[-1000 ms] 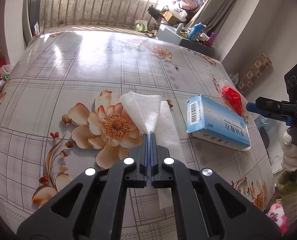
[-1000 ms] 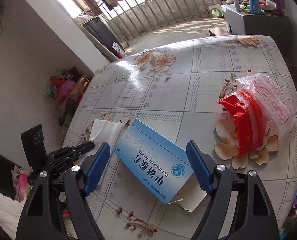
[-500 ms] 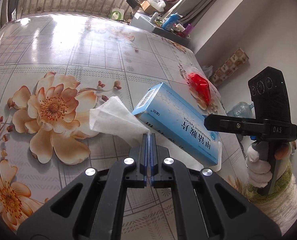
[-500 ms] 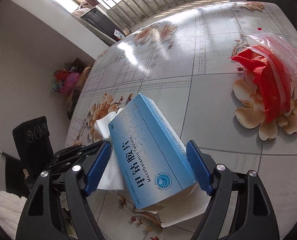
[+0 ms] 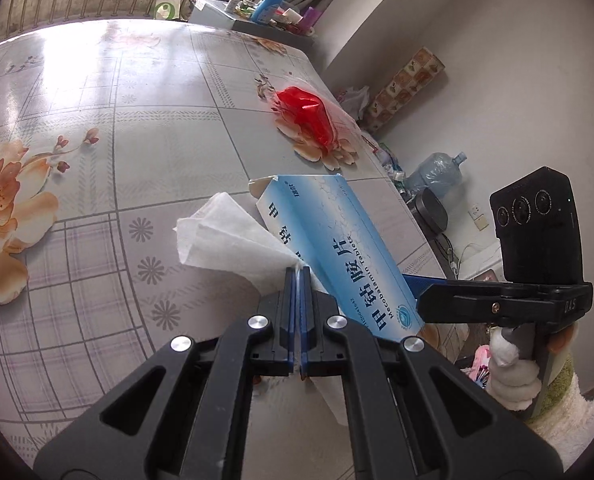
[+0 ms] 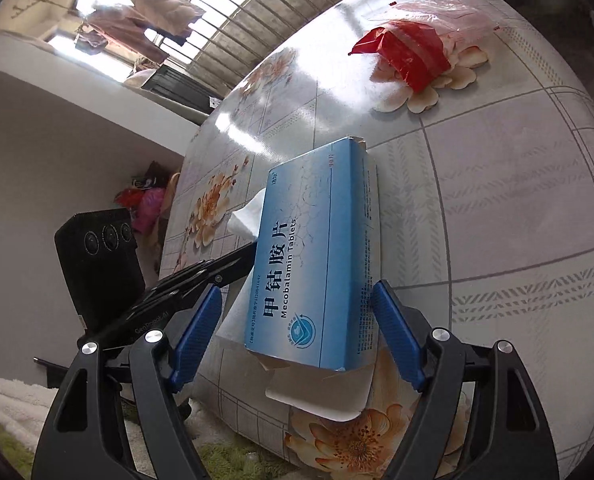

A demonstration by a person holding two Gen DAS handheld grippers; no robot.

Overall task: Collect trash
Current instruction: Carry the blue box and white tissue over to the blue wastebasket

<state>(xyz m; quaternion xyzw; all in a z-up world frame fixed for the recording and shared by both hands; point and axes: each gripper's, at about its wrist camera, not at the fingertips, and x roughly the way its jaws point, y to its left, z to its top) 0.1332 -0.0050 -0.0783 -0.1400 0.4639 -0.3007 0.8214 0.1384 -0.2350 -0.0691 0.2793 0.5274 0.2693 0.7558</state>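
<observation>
Left gripper (image 5: 297,276) clamped on white tissue (image 5: 225,232), now carried off flower print to left flank of blue tablet box (image 6: 317,256). Right gripper (image 6: 297,320) jaws apart, now straddling box on table (image 6: 517,184); closure looks next. Red bag (image 6: 409,52) at 1 o'clock, untouched.

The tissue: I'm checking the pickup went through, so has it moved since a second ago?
Yes. The tissue, pinched in the left hand-held gripper, has left the big printed flower and now sits against the blue tablet box.
</observation>
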